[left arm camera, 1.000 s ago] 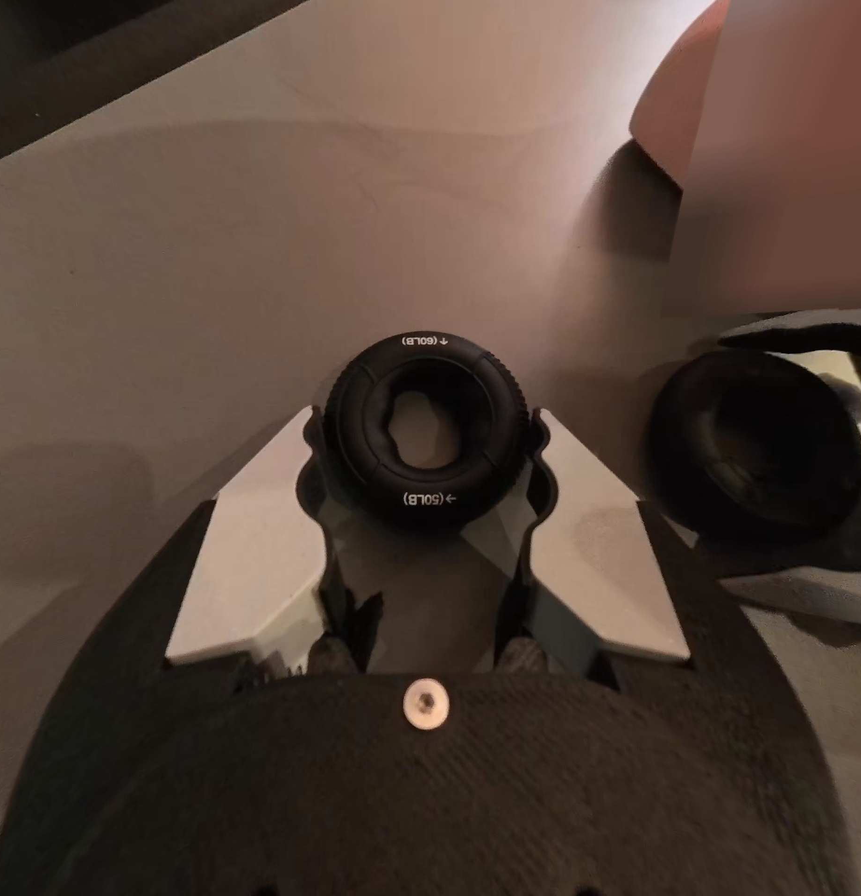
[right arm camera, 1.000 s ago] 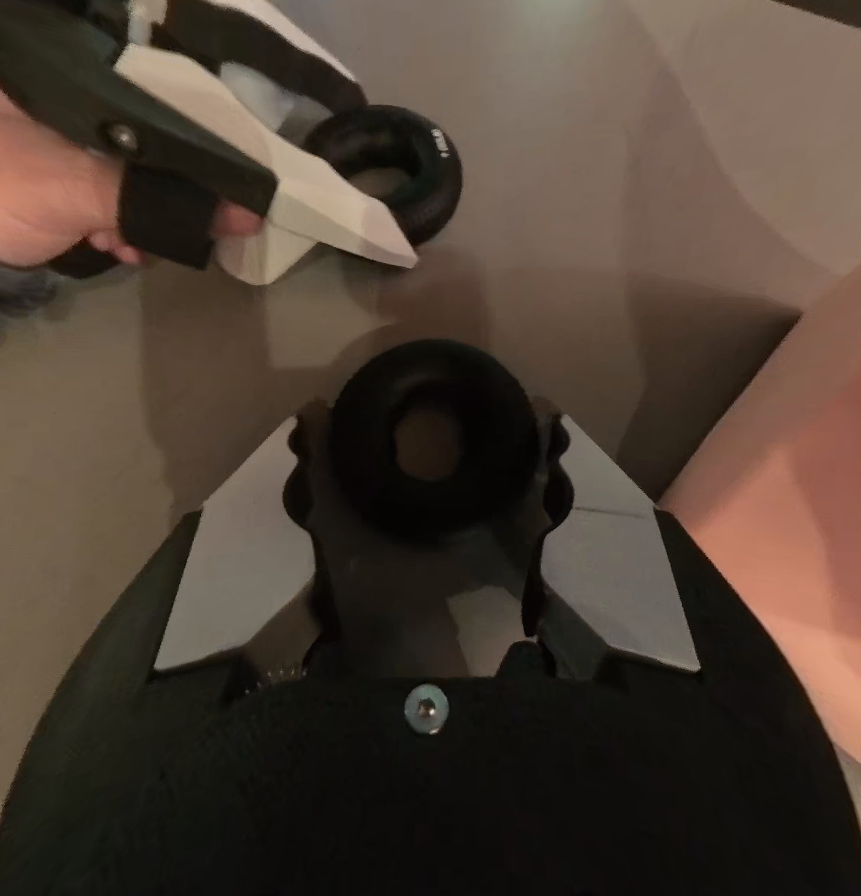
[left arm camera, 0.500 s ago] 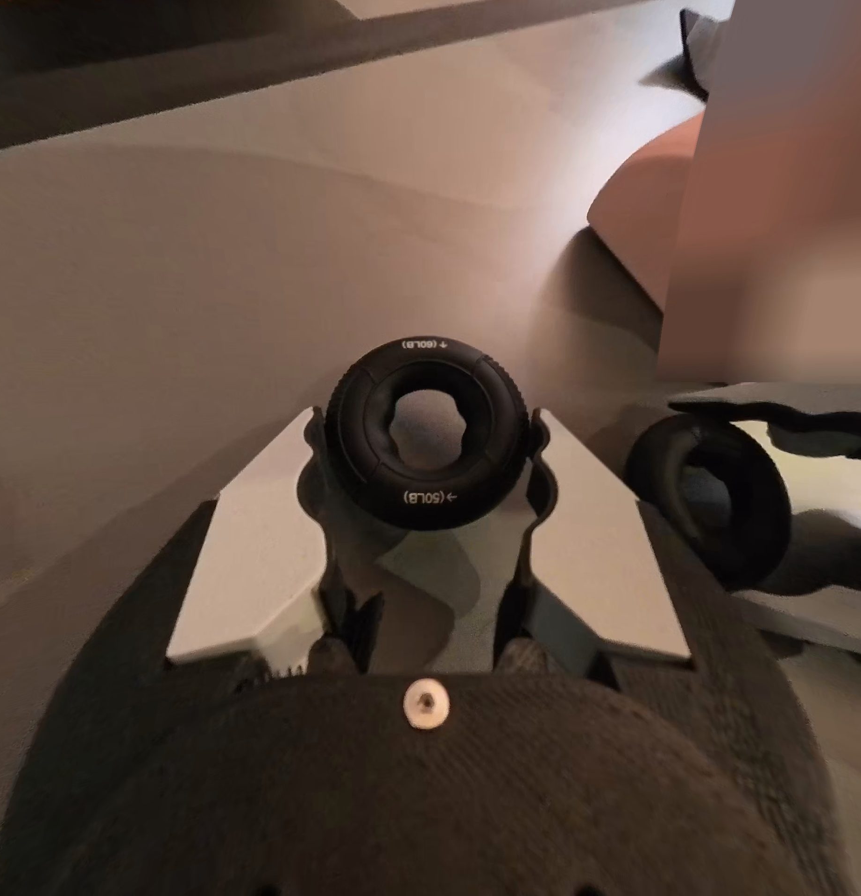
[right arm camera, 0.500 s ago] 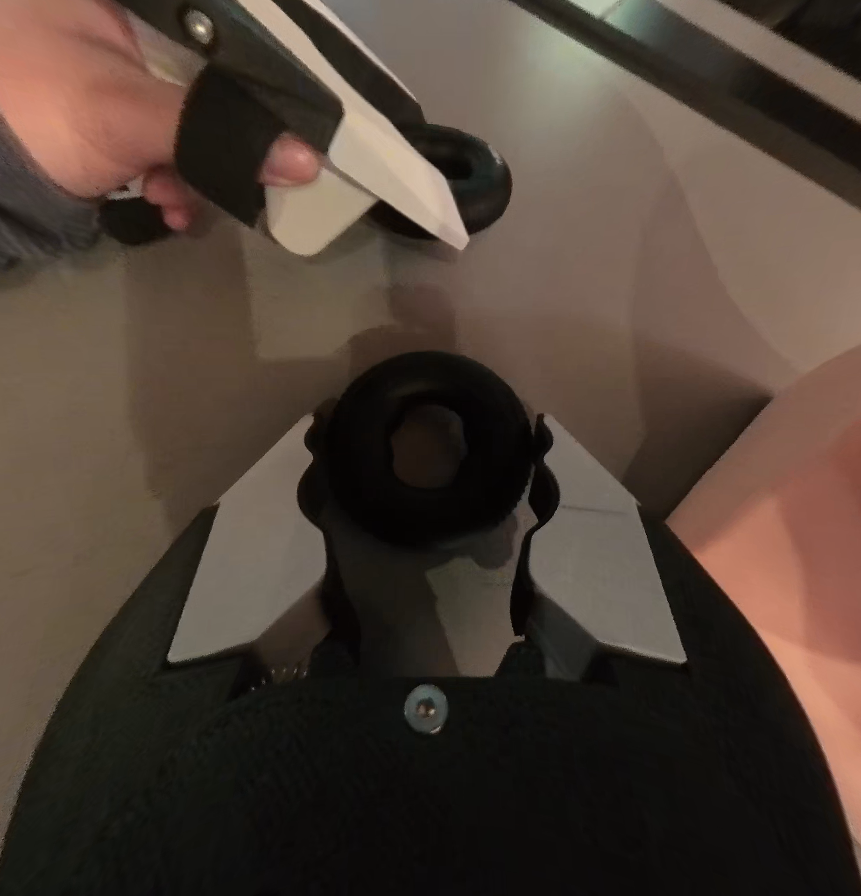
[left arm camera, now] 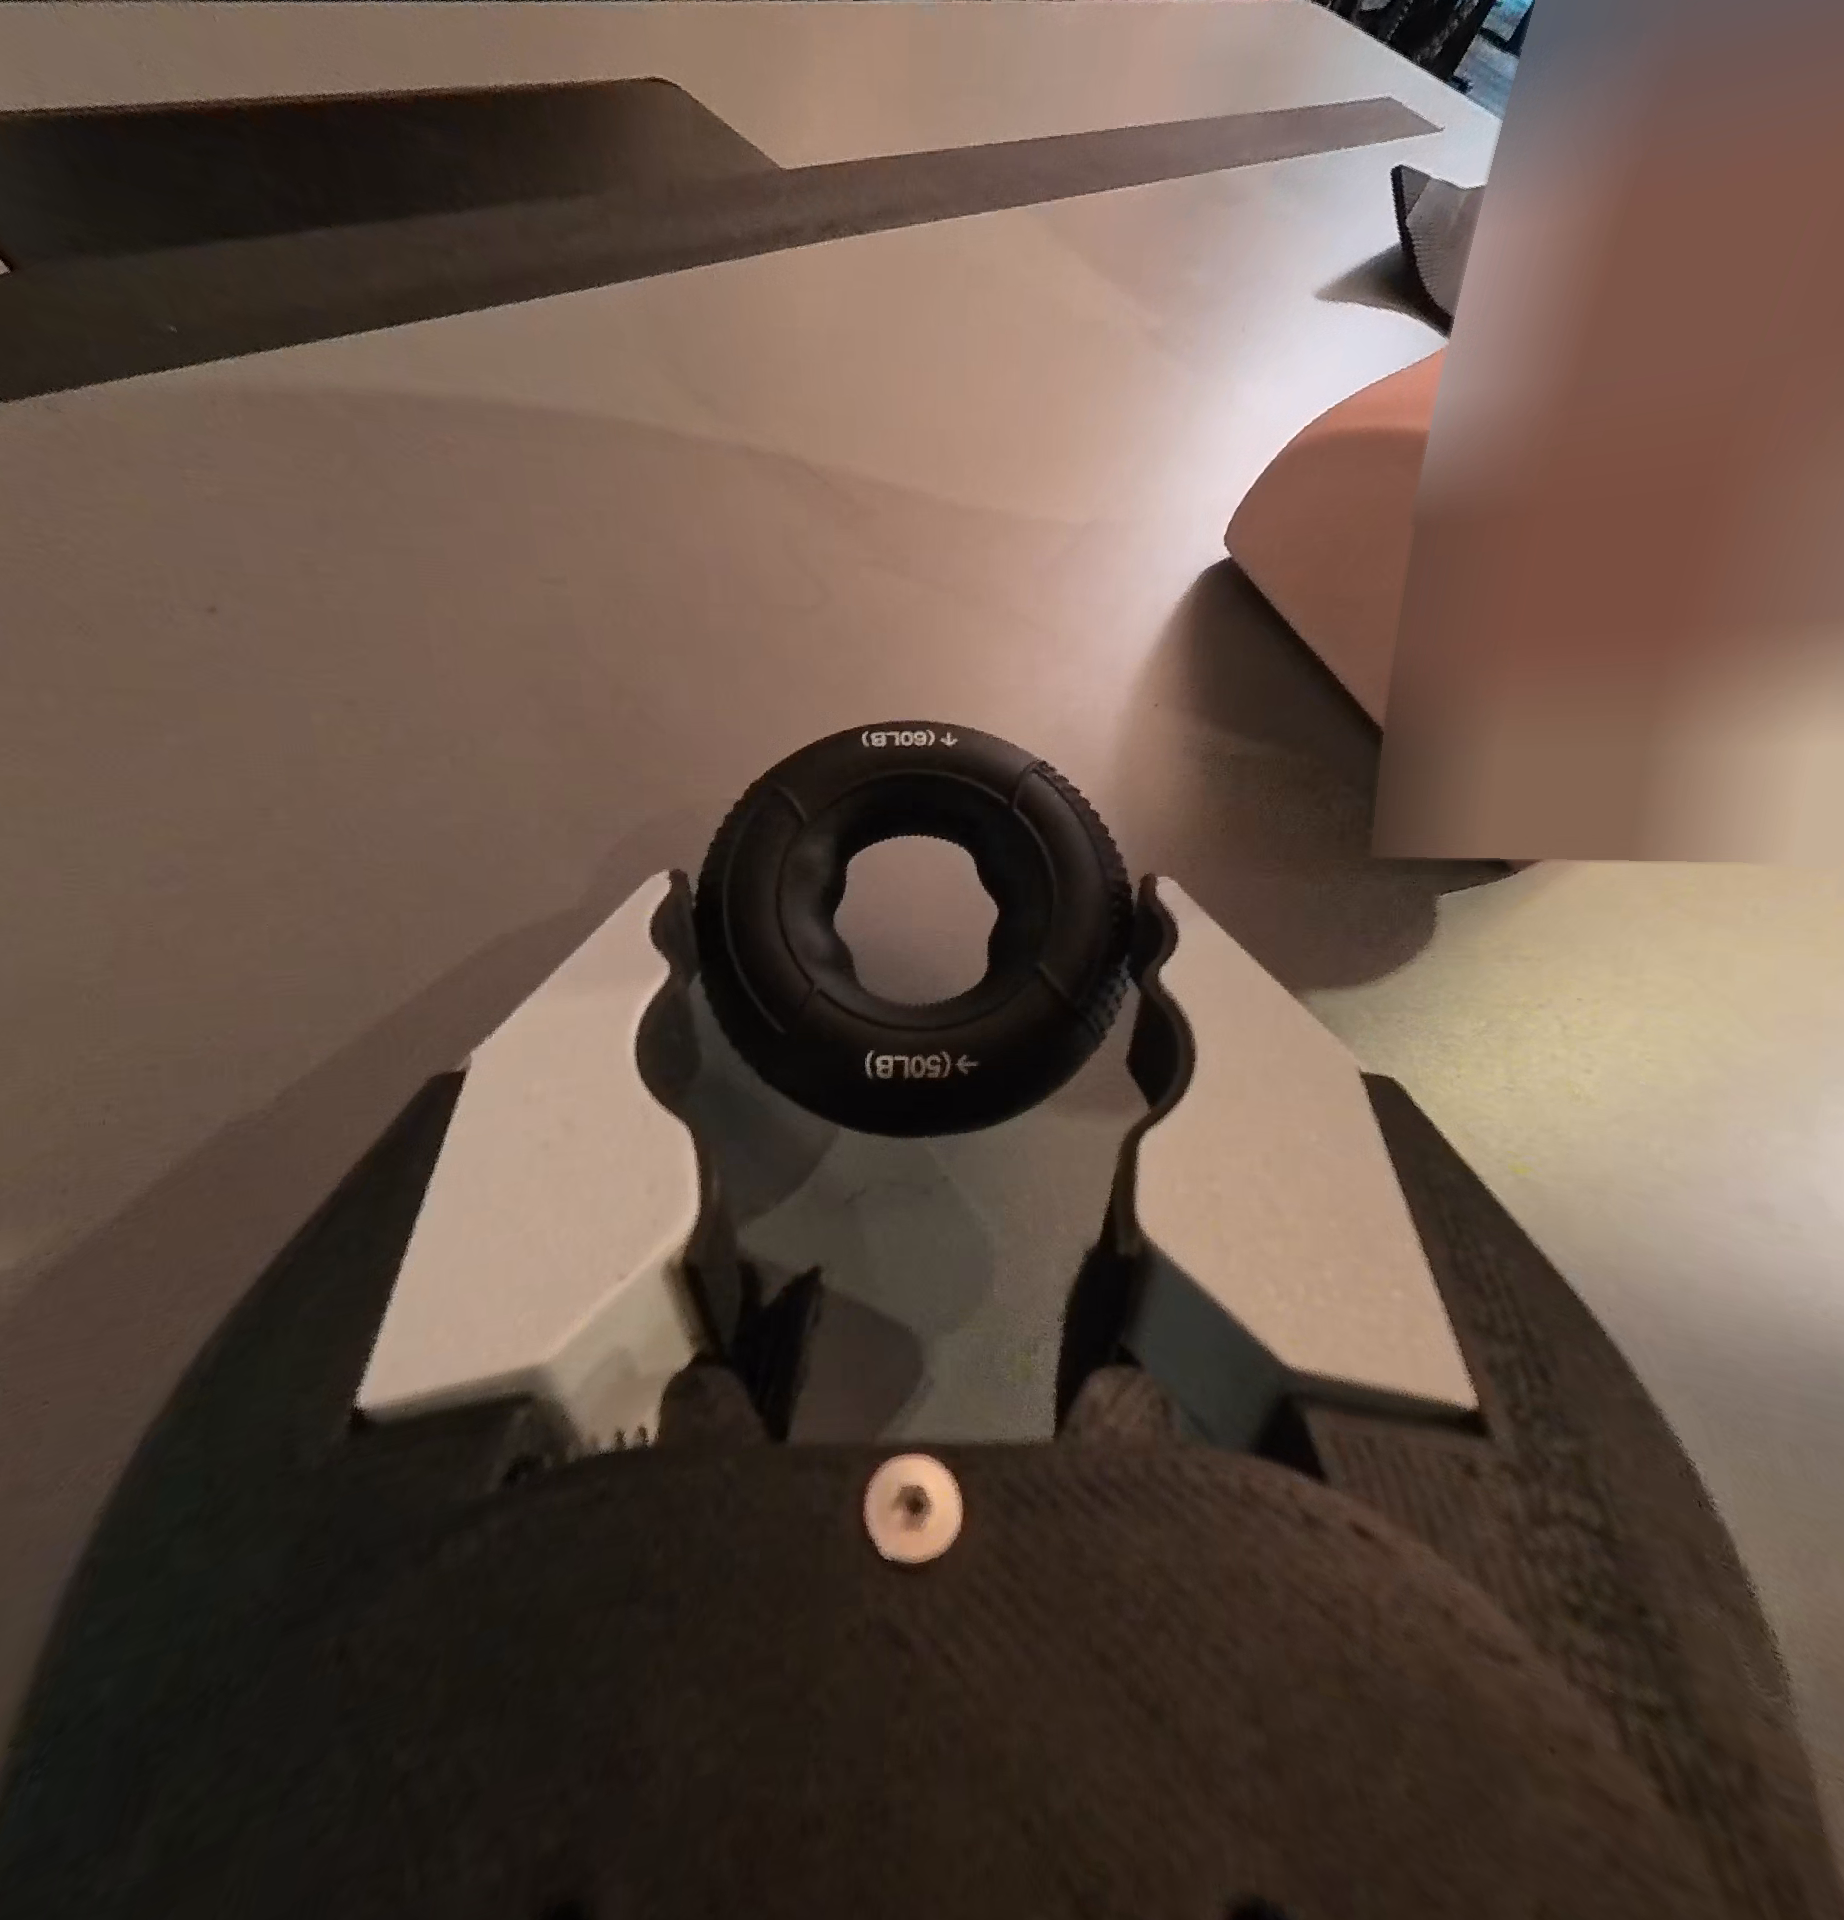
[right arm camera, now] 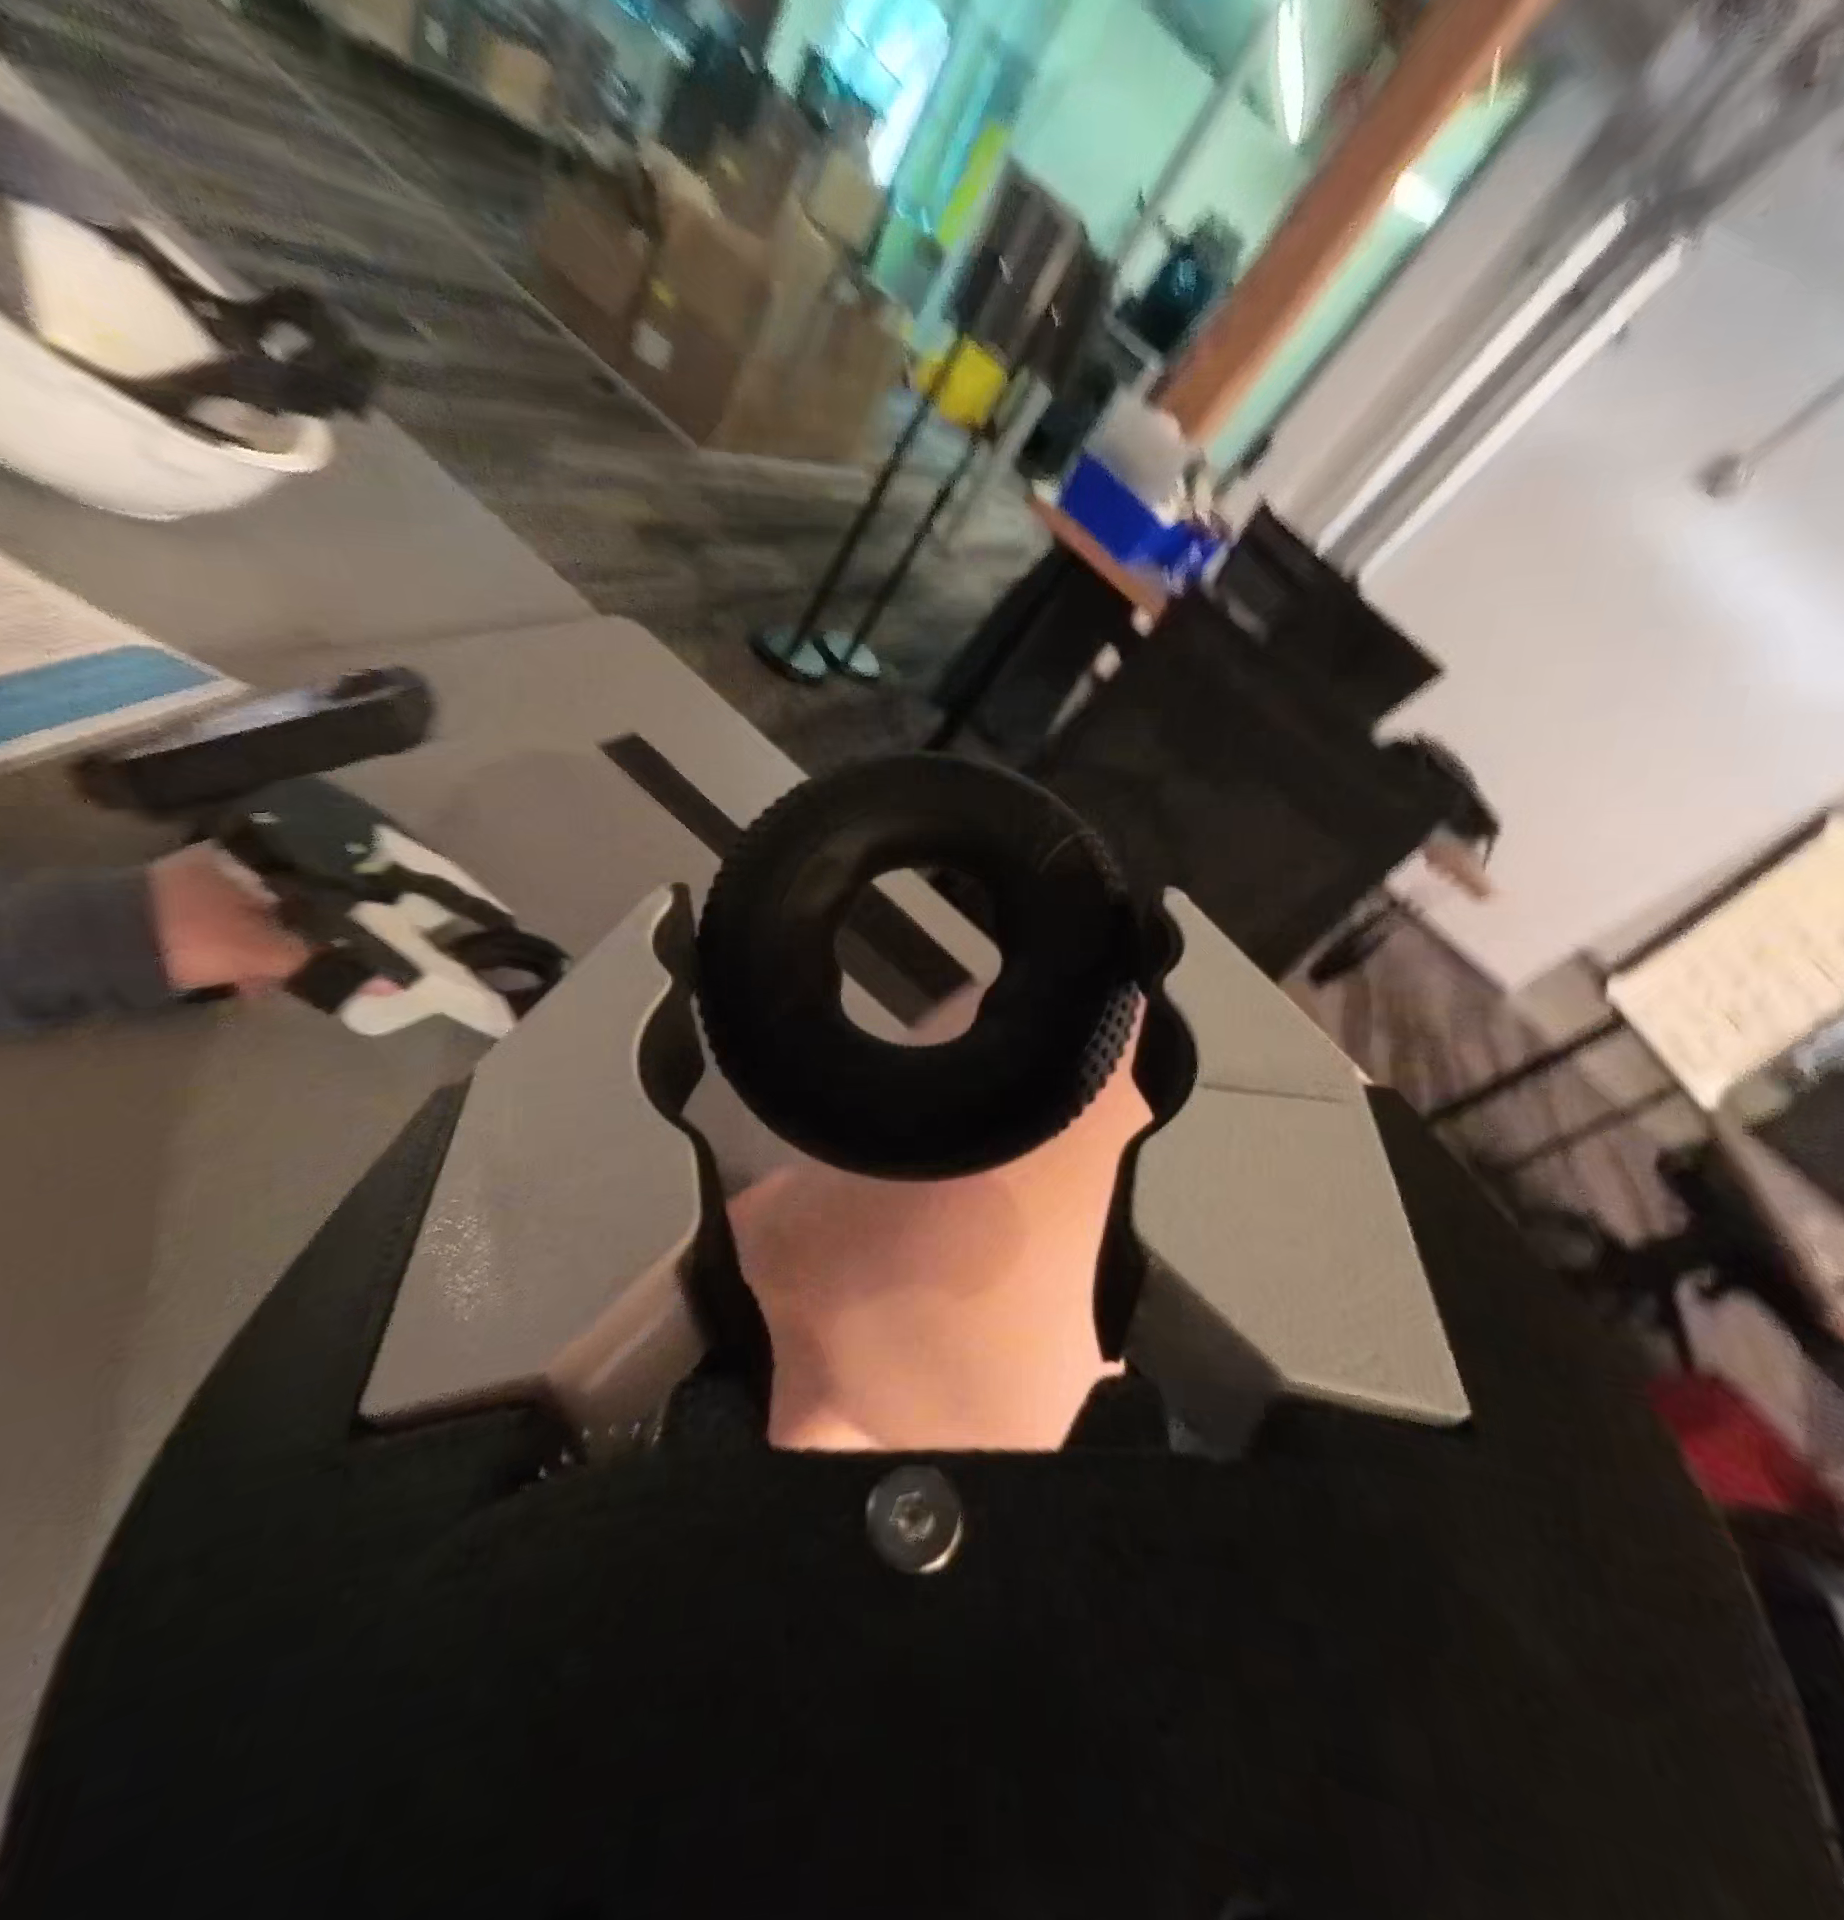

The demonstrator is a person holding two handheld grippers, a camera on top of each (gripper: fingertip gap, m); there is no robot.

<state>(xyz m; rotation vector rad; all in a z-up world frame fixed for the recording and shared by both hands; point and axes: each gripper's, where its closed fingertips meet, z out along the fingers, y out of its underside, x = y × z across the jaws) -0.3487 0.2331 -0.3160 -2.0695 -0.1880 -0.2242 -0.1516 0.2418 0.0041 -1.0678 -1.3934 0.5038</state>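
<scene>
The left gripper gripped a black rubber ring with white markings by its ribbed rim, its fingers closed against both sides, above the pale grey table. Beyond the ring to the right sat a salmon-pink object, partly hidden by a blurred patch. Right of the left gripper, which showed blurred with its hand at that view's left, the right gripper clamped a second black ring the same way, raised off the table, a blurred room behind.
</scene>
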